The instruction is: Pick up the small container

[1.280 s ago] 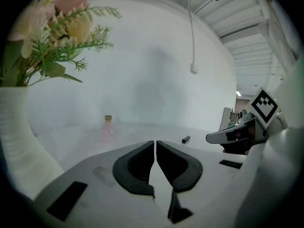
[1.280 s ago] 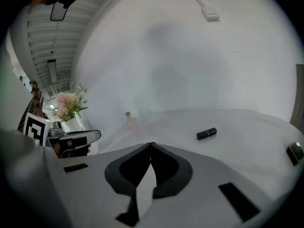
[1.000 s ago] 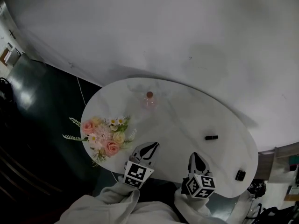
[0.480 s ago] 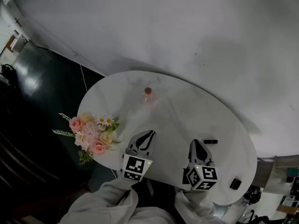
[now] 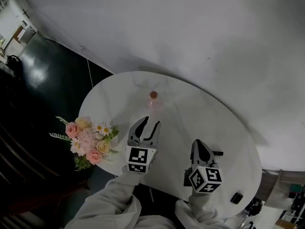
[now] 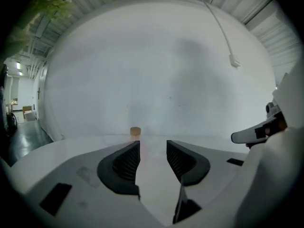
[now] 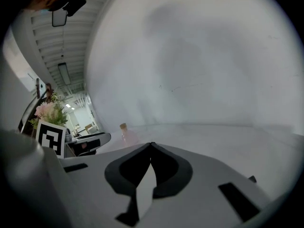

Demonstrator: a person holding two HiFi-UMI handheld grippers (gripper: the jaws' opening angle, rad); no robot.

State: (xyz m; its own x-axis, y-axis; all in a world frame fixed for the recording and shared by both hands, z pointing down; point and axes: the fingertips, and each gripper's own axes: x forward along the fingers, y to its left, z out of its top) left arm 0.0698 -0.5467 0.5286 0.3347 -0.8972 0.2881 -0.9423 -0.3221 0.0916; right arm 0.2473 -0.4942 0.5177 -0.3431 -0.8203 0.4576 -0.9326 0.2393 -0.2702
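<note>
Jaws opening and empty on your left gripper (image 5: 148,124): approach step; next, straddle the small container (image 5: 153,99), then close

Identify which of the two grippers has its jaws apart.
The left gripper: its jaws are opening, nothing between them, pointed at the small corked bottle ahead. The right gripper has its jaws closed together.
</note>
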